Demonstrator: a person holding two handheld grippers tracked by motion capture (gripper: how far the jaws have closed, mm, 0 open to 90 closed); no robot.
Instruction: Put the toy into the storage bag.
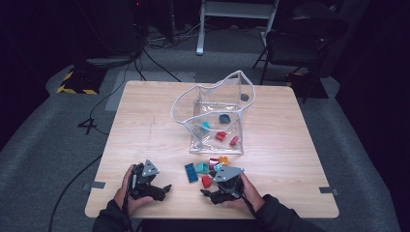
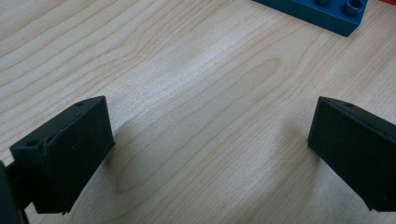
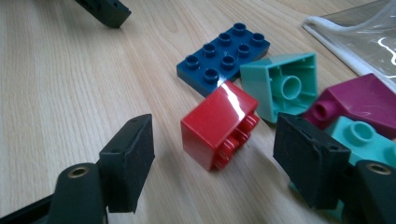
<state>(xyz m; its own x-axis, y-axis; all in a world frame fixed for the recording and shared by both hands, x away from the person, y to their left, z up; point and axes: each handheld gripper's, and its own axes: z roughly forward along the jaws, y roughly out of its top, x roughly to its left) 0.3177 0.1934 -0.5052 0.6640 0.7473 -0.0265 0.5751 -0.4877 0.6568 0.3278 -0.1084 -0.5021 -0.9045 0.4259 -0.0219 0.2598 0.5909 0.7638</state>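
A: The desk [image 3: 70,70] under the fingers [image 3: 128,161] looks like pale wood, matt, with fine grain lines.

B: Yes. The red brick [image 3: 217,123] between the fingers is smooth, glossy plastic. The fingers themselves are matt black, slightly rough.

A: Beyond them, the bag [image 1: 217,113] is clear, shiny plastic with a white rim.

You see the desk [image 1: 145,121] brightly lit from above against a dark room. Glare streaks the red brick [image 3: 218,125], soft shadows sit under the gripper views' slightly blurred near jaws, and the high view is grainy.
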